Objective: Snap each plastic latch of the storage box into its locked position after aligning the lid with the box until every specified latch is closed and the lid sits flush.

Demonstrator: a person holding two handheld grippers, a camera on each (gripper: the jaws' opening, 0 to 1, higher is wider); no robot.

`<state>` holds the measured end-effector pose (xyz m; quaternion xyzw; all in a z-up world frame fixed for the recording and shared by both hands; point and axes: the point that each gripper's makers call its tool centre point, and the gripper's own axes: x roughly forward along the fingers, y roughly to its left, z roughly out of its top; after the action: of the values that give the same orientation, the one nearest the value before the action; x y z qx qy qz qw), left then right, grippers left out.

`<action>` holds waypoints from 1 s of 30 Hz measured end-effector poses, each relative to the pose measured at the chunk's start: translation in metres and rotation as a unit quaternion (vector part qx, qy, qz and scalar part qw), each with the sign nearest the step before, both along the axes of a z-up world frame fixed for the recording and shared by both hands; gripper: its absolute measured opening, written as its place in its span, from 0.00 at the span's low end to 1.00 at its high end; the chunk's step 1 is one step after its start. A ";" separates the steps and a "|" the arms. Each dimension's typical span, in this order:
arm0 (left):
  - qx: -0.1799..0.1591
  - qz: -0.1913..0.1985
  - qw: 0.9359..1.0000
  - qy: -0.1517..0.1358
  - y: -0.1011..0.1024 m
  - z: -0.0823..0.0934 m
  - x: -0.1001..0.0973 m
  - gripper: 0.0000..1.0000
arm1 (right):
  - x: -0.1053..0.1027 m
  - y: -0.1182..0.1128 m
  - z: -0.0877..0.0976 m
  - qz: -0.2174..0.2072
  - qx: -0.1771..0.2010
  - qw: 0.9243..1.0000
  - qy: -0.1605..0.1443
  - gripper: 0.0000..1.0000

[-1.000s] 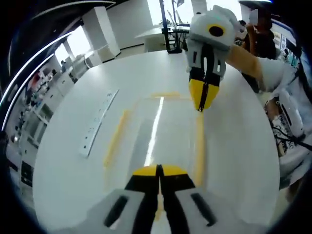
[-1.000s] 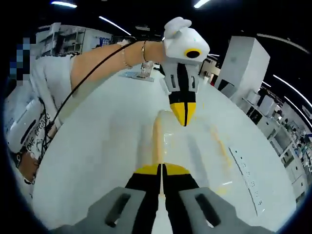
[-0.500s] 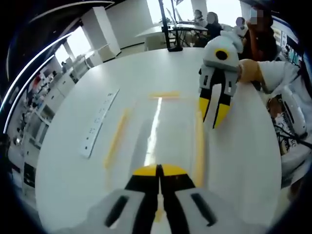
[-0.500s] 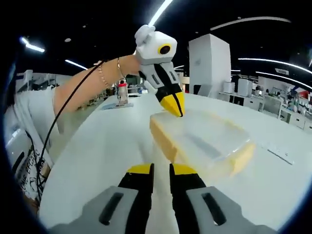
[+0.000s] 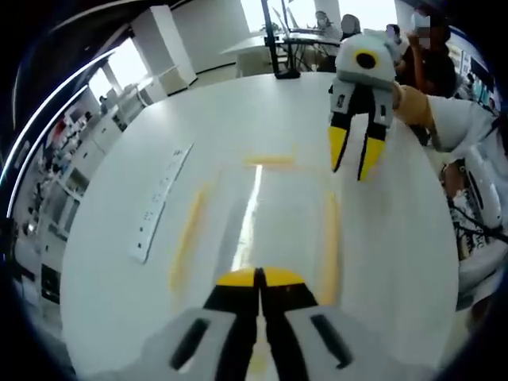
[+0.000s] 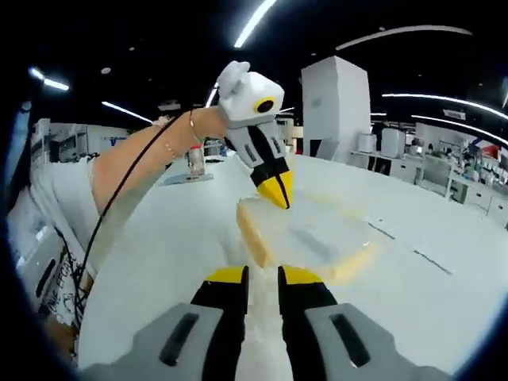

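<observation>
On the white table (image 5: 103,262) sits the storage box (image 5: 254,222), a clear plastic box with its lid (image 6: 309,230) lying on top. Yellow latches run along its sides: one latch (image 5: 187,234) on the long side nearest the power strip (image 5: 159,202), one latch (image 5: 329,238) on the far long side, and a short one (image 5: 268,160) at the end. The power strip lies flat on the table, just beside the box.

In the left gripper view, the left gripper (image 5: 257,276) is over the near end of the box, with its two yellow tips pressed together and nothing between them. In the right gripper view the left gripper's (image 6: 276,190) closed tip points down at the lid near one corner of the box; I cannot tell if it touches.

The right gripper (image 5: 354,157) hangs above the table by the far corner of the box. Its tips are spread apart and hold nothing. In the right gripper view, those tips (image 6: 262,278) sit near the box's yellow edge (image 6: 252,236).
</observation>
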<state>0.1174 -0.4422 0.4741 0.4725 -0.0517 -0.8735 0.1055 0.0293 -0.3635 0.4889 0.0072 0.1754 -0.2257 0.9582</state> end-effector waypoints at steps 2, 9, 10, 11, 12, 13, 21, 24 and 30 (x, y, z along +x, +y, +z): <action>0.004 0.004 1.000 -0.007 -0.001 -0.001 -0.005 0.00 | -0.018 -0.019 0.003 -0.024 -0.023 0.999 0.036 0.15; 0.029 0.031 0.998 -0.041 -0.003 -0.002 -0.008 0.00 | -0.034 -0.058 -0.021 0.010 -0.023 0.981 0.192 0.05; 0.031 0.033 0.998 -0.045 -0.003 -0.002 -0.008 0.00 | -0.032 -0.065 -0.021 0.008 -0.015 0.982 0.187 0.04; 0.031 0.035 0.998 -0.047 -0.002 -0.003 -0.008 0.00 | -0.029 -0.070 -0.023 0.014 -0.015 0.982 0.190 0.01; 0.032 0.038 0.997 -0.051 -0.001 -0.003 -0.008 0.00 | -0.029 -0.071 -0.027 0.020 -0.010 0.979 0.203 0.01; 0.030 0.039 0.997 -0.056 0.000 -0.003 -0.008 0.00 | -0.027 -0.075 -0.030 0.020 -0.011 0.977 0.211 0.00; 0.028 0.047 0.996 -0.072 0.007 -0.006 -0.005 0.00 | -0.015 -0.076 -0.047 0.055 0.011 0.965 0.255 0.00; 0.026 0.045 0.996 -0.072 0.011 -0.007 -0.004 0.00 | -0.015 -0.073 -0.049 0.053 0.013 0.965 0.256 0.00; 0.026 0.047 0.995 -0.082 0.015 -0.007 -0.006 0.00 | -0.013 -0.072 -0.047 0.049 0.016 0.963 0.264 0.00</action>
<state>0.1113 -0.4269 0.4672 0.5466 -0.0152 -0.8273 0.1291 0.0159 -0.4354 0.4416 -0.0457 0.4259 -0.1695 0.8876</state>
